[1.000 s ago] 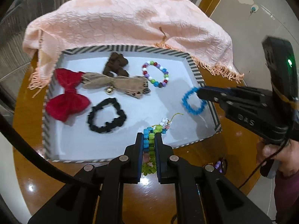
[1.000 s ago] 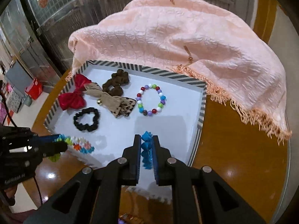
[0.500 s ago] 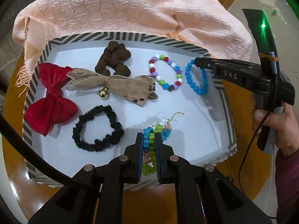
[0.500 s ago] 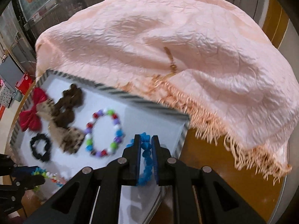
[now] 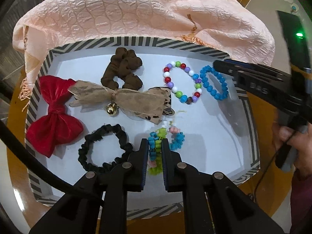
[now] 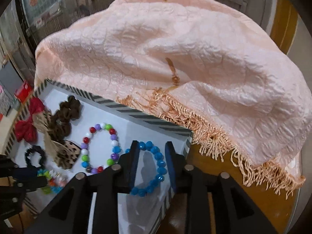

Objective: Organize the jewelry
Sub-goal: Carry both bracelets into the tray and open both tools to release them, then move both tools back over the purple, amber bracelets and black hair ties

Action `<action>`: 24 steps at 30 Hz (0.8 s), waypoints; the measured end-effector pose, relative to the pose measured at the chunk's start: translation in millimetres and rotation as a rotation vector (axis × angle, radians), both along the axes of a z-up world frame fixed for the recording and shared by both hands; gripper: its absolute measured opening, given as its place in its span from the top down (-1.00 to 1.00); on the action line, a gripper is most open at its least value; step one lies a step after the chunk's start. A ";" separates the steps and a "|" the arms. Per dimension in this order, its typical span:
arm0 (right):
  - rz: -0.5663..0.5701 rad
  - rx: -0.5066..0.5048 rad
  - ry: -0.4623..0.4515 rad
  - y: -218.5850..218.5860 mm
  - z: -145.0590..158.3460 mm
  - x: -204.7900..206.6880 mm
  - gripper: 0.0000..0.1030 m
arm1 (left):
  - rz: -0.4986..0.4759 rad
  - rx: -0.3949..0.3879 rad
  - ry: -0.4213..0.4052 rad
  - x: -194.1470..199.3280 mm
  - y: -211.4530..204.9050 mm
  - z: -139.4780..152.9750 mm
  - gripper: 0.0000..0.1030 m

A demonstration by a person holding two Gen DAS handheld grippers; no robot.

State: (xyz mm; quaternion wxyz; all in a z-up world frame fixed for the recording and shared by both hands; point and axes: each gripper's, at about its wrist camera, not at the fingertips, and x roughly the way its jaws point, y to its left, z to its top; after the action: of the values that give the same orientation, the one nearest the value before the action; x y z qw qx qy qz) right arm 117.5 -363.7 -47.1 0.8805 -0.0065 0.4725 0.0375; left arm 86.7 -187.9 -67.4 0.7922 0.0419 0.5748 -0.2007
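Blue bead bracelet (image 6: 151,168) — flat in tray (image 6: 156,124)

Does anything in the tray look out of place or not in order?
Mostly the pink fringed cloth: it hangs over the far rim of the striped tray and hides that corner. Inside, the tan bow lies partly over the brown scrunchie and the red bow. Nothing looks spilled or damaged.

Left gripper (image 5: 154,146) clamping bead bracelet (image 5: 156,146), striped tray (image 5: 251,120)
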 end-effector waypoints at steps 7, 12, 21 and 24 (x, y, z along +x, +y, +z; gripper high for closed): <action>-0.034 0.043 0.003 8.8 21.1 -29.4 0.05 | 0.005 0.004 -0.041 -3.1 0.4 11.7 0.71; -0.067 0.068 -0.019 16.1 40.7 -63.6 -0.07 | 0.020 -0.014 -0.071 -15.8 8.0 25.6 0.71; -0.136 0.141 -0.052 30.0 64.7 -130.0 -0.20 | 0.018 -0.021 -0.174 -54.4 27.1 55.8 0.71; -0.144 0.152 -0.068 38.8 70.0 -151.2 -0.26 | 0.013 -0.021 -0.201 -70.6 33.9 64.6 0.71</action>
State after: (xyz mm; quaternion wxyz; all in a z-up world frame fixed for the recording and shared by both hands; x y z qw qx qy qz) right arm -33.7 -324.9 22.9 0.8945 0.0930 0.4371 0.0098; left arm 16.2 -154.0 -2.9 0.8475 0.0497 0.4906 -0.1964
